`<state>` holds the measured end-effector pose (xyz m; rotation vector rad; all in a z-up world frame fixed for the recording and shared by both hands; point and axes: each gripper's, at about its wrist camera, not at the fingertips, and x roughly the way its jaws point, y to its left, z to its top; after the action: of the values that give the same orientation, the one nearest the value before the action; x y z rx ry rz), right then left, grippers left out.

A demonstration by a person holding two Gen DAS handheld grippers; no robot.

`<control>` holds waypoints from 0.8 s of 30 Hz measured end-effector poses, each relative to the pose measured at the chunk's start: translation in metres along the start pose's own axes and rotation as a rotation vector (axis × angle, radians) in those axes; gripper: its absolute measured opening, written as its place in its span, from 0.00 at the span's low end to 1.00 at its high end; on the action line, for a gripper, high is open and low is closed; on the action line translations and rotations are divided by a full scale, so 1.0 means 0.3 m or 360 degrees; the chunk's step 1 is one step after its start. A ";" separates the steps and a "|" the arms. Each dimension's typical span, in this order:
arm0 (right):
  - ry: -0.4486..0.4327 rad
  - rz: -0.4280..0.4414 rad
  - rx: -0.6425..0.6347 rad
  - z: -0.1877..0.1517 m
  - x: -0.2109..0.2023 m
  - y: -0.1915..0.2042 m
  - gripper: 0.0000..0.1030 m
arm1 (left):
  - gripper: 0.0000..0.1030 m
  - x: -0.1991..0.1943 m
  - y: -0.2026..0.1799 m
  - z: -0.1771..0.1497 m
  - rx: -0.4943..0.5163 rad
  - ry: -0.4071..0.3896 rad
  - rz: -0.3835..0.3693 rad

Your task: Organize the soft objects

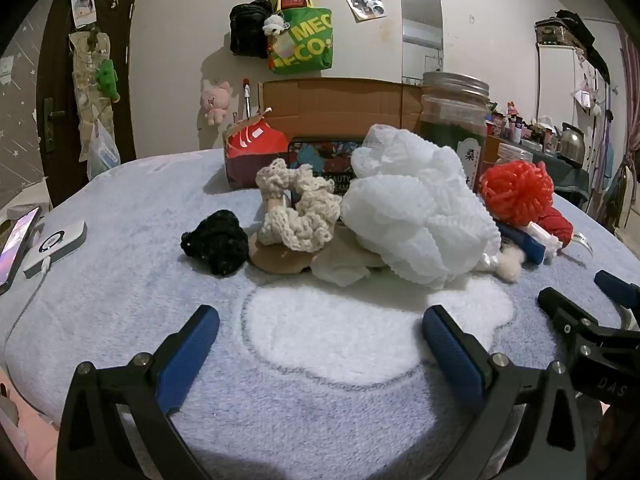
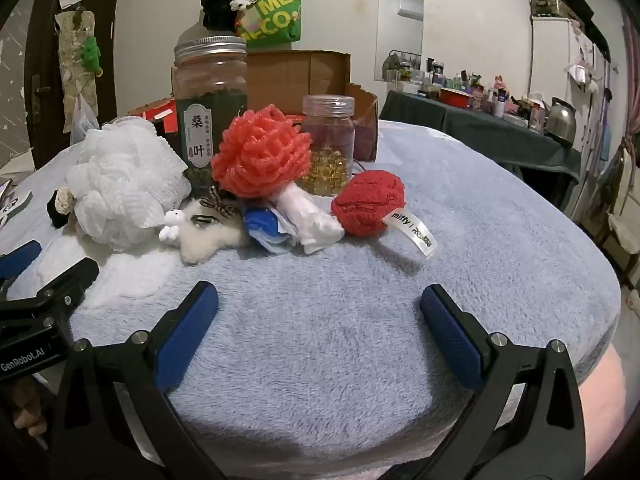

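Observation:
Soft things lie in a row on a blue fleece blanket (image 1: 120,280): a black scrunchie (image 1: 214,242), a cream crochet scrunchie (image 1: 298,208), a white mesh bath puff (image 1: 416,204), an orange-red mesh puff (image 2: 262,152) and a red knitted ball (image 2: 368,202) with a miffy tag. A white fluffy clip (image 2: 204,232) lies below the puffs. My left gripper (image 1: 320,340) is open and empty, short of the white puff. My right gripper (image 2: 318,320) is open and empty, short of the red ball.
A tall jar of green leaves (image 2: 210,104), a small jar of gold capsules (image 2: 328,144) and a cardboard box (image 1: 340,108) stand behind the pile. A phone (image 1: 16,244) and a white device (image 1: 56,246) lie at the left edge.

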<state>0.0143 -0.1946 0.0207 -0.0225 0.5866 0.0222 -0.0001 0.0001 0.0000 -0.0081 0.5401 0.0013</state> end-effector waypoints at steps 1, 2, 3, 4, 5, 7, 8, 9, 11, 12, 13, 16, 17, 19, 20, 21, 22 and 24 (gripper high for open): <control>0.0000 0.0001 0.0001 0.000 0.000 0.000 1.00 | 1.00 0.000 0.000 0.000 0.0001 0.0002 0.0001; 0.0000 0.0001 0.0001 0.000 0.000 0.000 1.00 | 1.00 0.000 0.000 0.000 0.0001 0.0002 0.0000; 0.0002 -0.0001 -0.0001 0.000 0.001 0.000 1.00 | 1.00 0.000 0.001 0.000 0.0000 0.0002 -0.0001; 0.0003 -0.0001 -0.0002 0.000 0.001 0.000 1.00 | 1.00 -0.001 0.001 0.000 -0.0001 0.0001 -0.0002; 0.0003 0.0000 -0.0002 0.000 0.001 0.000 1.00 | 1.00 -0.001 0.002 0.000 -0.0001 0.0001 -0.0001; 0.0000 -0.0001 -0.0002 -0.001 0.001 0.000 1.00 | 1.00 0.000 0.000 0.000 0.0002 0.0003 0.0000; 0.0001 -0.0001 -0.0003 -0.001 0.001 0.000 1.00 | 1.00 0.000 0.001 0.000 0.0002 0.0004 -0.0001; 0.0001 -0.0001 -0.0002 -0.001 0.002 0.000 1.00 | 1.00 0.000 0.000 0.000 0.0004 0.0004 0.0001; 0.0001 -0.0001 -0.0002 -0.001 0.002 0.000 1.00 | 1.00 0.000 -0.001 0.000 0.0004 0.0004 0.0001; 0.0001 0.0000 -0.0002 -0.001 0.002 0.000 1.00 | 1.00 -0.001 -0.002 -0.001 0.0004 0.0004 0.0001; 0.0002 -0.0001 -0.0002 -0.001 0.002 0.000 1.00 | 1.00 -0.001 -0.002 -0.001 0.0004 0.0003 0.0001; 0.0002 -0.0001 -0.0002 -0.001 0.003 0.000 1.00 | 1.00 0.000 0.000 0.000 0.0001 0.0006 0.0000; 0.0002 0.0000 -0.0001 -0.001 0.003 0.000 1.00 | 1.00 0.000 0.000 0.000 0.0002 0.0006 0.0000; 0.0001 -0.0001 -0.0001 -0.002 0.003 0.000 1.00 | 1.00 0.000 0.000 0.000 0.0002 0.0007 0.0000; 0.0001 0.0000 -0.0001 -0.001 0.003 0.000 1.00 | 1.00 0.000 0.000 0.000 0.0001 0.0007 0.0000; 0.0002 0.0000 -0.0001 -0.001 0.003 0.000 1.00 | 1.00 0.000 0.000 0.000 0.0001 0.0007 0.0000; 0.0002 0.0000 -0.0001 -0.001 0.003 0.000 1.00 | 1.00 0.000 0.000 0.000 0.0000 0.0007 0.0000; 0.0001 0.0000 -0.0001 -0.001 0.003 0.000 1.00 | 1.00 0.000 0.000 0.000 0.0000 0.0007 0.0001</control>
<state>0.0149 -0.1946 0.0198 -0.0230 0.5874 0.0226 0.0000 0.0000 0.0000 -0.0080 0.5446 0.0018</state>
